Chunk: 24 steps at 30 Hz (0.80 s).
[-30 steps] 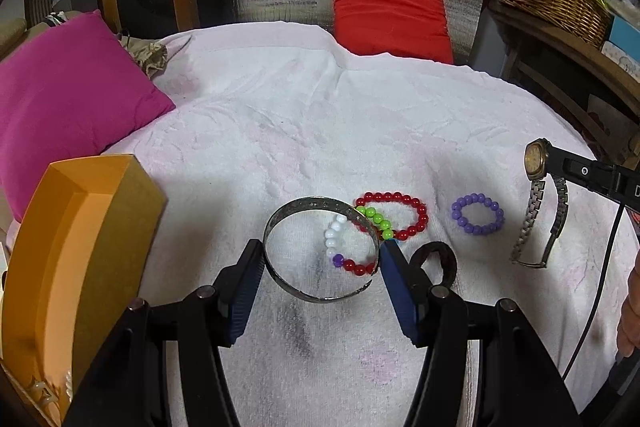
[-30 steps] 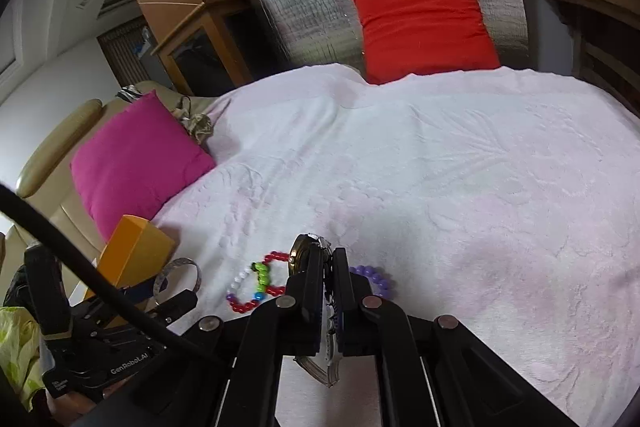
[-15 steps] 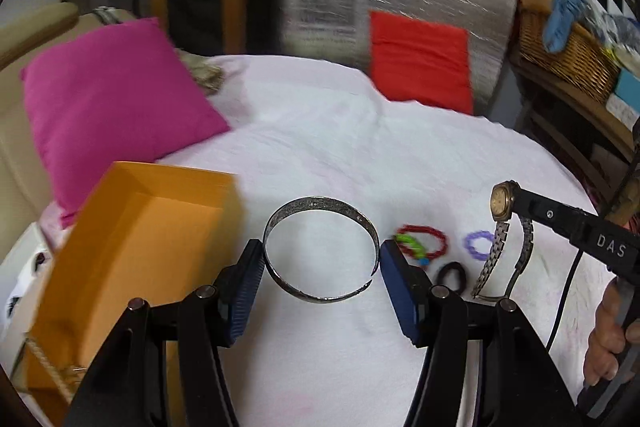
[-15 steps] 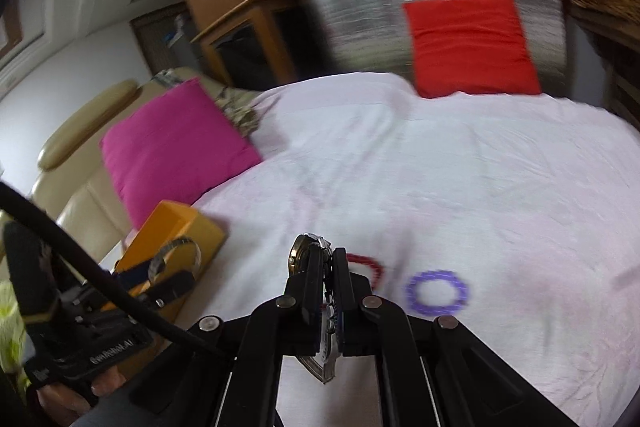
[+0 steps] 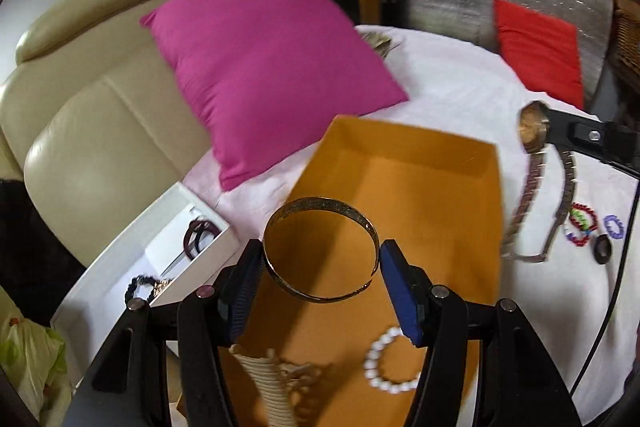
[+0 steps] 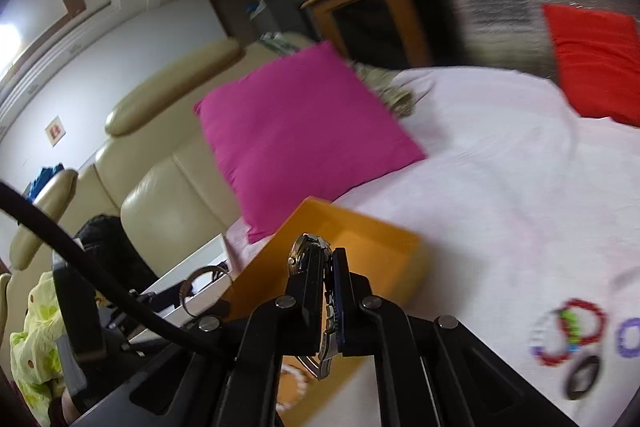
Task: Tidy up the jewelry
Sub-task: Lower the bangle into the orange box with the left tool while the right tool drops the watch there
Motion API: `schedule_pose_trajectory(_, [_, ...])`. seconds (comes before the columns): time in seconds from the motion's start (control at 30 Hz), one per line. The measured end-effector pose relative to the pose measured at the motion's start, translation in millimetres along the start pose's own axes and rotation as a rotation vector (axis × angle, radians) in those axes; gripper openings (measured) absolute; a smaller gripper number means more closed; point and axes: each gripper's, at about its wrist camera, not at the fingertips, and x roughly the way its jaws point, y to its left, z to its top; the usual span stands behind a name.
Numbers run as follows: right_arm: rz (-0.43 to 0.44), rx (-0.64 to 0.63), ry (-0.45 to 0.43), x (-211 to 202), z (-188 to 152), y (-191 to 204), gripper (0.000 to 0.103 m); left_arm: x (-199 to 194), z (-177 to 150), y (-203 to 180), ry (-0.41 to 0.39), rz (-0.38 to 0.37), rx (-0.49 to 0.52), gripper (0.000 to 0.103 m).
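My left gripper (image 5: pixel 320 263) is shut on a silver bangle (image 5: pixel 320 213) and holds it above the open orange box (image 5: pixel 424 163). The box holds a white bead bracelet (image 5: pixel 380 359) and a cream coiled piece (image 5: pixel 272 383). My right gripper (image 6: pixel 326 267) is shut on a metal wristwatch (image 6: pixel 304 253), also over the orange box (image 6: pixel 376 239); in the left wrist view the watch (image 5: pixel 532 127) hangs at the right. Beaded bracelets, red-green (image 5: pixel 580 223) and purple (image 5: pixel 614 227), and a dark ring (image 5: pixel 602 251) lie on the white cloth (image 5: pixel 460 75).
A white box (image 5: pixel 132 239) with dark bangles stands left of the orange box. A magenta pillow (image 5: pixel 260 67) leans on the beige sofa (image 5: pixel 92 131) behind. A red cushion (image 5: pixel 540 55) and silver foil panel stand at the back right.
Both grippers swung left with their loads. The bangle went from over the bracelets on the cloth to over the orange box; the watch followed to the box too.
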Motion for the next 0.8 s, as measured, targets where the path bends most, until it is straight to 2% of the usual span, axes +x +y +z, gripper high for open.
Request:
schedule_pose_trajectory(0.17, [-0.040,-0.042,0.071,45.1,-6.7,28.4,0.005,16.5,-2.4,13.3,0.016,0.023,-0.020,0.061])
schedule_pose_trajectory(0.33, [-0.109,-0.058,0.127,79.1,-14.0,38.5,0.005,36.0,-4.1,12.7,0.076,0.044,0.007,0.061])
schedule_pose_trajectory(0.6, [-0.202,0.011,0.229,119.3,-30.7,21.8,0.005,56.1,-12.3,4.3,0.171,0.061,0.060,0.062])
schedule_pose_trajectory(0.73, [-0.204,0.052,0.276,128.7,-32.1,14.3,0.013,54.9,-12.0,5.8,0.186,0.071,0.064,0.064])
schedule_pose_trajectory(0.8, [-0.194,0.081,0.293,128.9,-30.3,8.7,0.013,50.4,-11.3,8.7,0.181,0.086,0.059,0.065])
